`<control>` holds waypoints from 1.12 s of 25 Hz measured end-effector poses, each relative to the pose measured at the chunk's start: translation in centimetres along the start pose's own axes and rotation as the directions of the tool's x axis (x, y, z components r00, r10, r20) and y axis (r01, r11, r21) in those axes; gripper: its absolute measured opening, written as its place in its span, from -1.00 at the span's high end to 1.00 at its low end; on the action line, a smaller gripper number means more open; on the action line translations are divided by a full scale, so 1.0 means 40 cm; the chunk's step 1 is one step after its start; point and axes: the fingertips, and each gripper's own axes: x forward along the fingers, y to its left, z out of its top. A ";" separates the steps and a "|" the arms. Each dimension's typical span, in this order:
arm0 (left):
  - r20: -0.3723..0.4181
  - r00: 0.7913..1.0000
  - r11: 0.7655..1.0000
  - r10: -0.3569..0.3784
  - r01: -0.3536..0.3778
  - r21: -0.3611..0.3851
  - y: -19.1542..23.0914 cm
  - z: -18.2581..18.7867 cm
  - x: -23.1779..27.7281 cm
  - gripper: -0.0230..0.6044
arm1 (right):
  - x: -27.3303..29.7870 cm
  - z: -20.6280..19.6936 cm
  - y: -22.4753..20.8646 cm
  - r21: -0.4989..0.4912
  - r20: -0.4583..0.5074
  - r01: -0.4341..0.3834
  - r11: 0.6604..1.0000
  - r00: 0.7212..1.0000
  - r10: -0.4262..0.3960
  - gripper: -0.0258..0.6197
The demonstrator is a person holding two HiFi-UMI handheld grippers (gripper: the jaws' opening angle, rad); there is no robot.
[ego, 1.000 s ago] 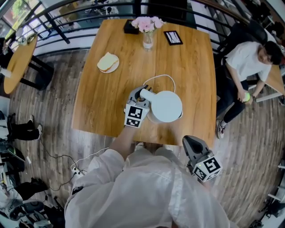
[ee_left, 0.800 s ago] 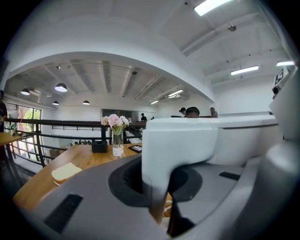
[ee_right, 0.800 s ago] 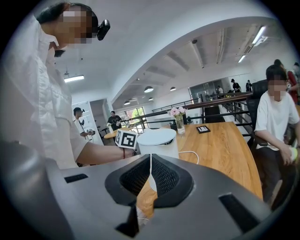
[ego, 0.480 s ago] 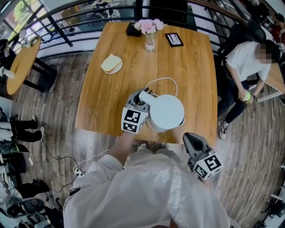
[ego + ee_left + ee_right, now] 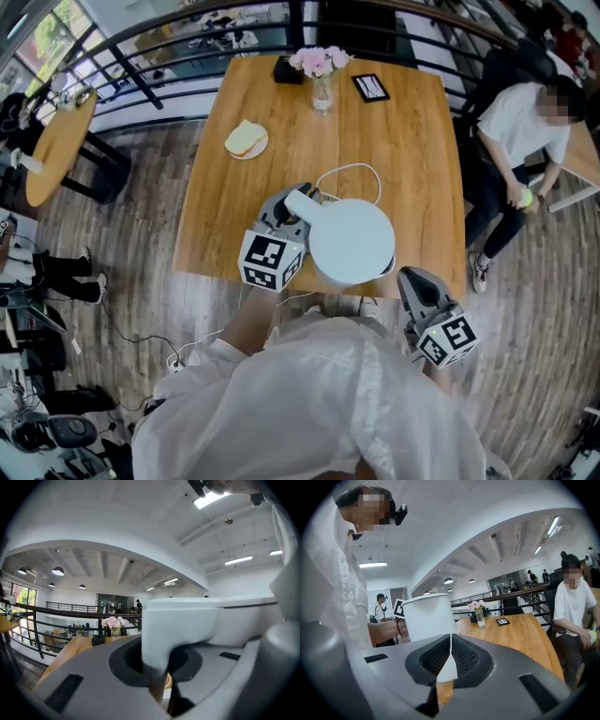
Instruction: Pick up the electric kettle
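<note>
The electric kettle (image 5: 352, 241), held by its handle (image 5: 305, 202)
The left gripper (image 5: 289, 212) clamps the handle, carrying it upright over the table's (image 5: 412, 141) near edge; the right gripper (image 5: 417, 286), closed and empty, hangs aside.

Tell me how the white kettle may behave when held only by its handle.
The kettle is wide and hangs beside the left tongs, shut on its handle, so it may tilt or swing. The smooth handle could slip. The lid hides any water, so weight is uncertain.

Left claw (image 5: 298, 201) clamped, right claw (image 5: 413, 276) closed, lower
</note>
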 end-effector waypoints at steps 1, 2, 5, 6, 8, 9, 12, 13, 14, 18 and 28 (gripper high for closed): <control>0.000 1.000 1.000 -0.002 0.002 0.003 0.001 0.005 -0.007 0.75 | 0.003 0.002 0.003 -0.002 0.005 0.000 1.000 1.000 0.000 0.87; 0.000 1.000 1.000 -0.004 0.004 0.008 0.001 0.009 -0.013 0.75 | 0.005 0.004 0.008 -0.006 0.010 -0.001 1.000 1.000 0.001 0.87; -0.001 1.000 1.000 -0.009 0.009 0.029 -0.002 0.020 -0.030 0.75 | 0.009 0.013 0.026 -0.016 0.022 -0.006 1.000 1.000 0.006 0.87; -0.001 1.000 0.999 -0.009 0.010 0.034 -0.003 0.022 -0.035 0.75 | 0.008 0.015 0.032 -0.017 0.025 -0.007 1.000 1.000 0.007 0.87; -0.001 1.000 0.999 -0.011 0.011 0.041 -0.004 0.026 -0.043 0.75 | 0.007 0.018 0.041 -0.018 0.028 -0.008 1.000 1.000 0.008 0.87; 0.001 1.000 0.999 -0.012 0.012 0.043 -0.004 0.027 -0.046 0.75 | 0.007 0.018 0.044 -0.019 0.029 -0.008 1.000 1.000 0.008 0.87; 0.010 1.000 0.999 -0.014 0.014 0.044 0.000 0.031 -0.049 0.75 | 0.009 0.018 0.050 -0.027 0.029 -0.004 1.000 1.000 0.005 0.87; 0.011 1.000 0.999 -0.015 0.015 0.042 0.002 0.031 -0.050 0.75 | 0.010 0.017 0.052 -0.035 0.026 -0.002 0.999 1.000 0.002 0.87; 0.012 1.000 0.999 -0.016 0.016 0.039 0.004 0.031 -0.051 0.75 | 0.011 0.016 0.055 -0.048 0.019 0.001 0.999 1.000 0.000 0.87; 0.019 1.000 0.999 -0.014 0.013 0.039 0.008 0.037 -0.055 0.75 | 0.014 0.014 0.064 -0.100 -0.006 0.010 0.995 1.000 -0.011 0.88; 0.024 1.000 0.999 -0.010 0.008 0.053 0.009 0.037 -0.053 0.75 | 0.016 0.018 0.056 -0.092 0.001 0.010 0.996 1.000 -0.010 0.88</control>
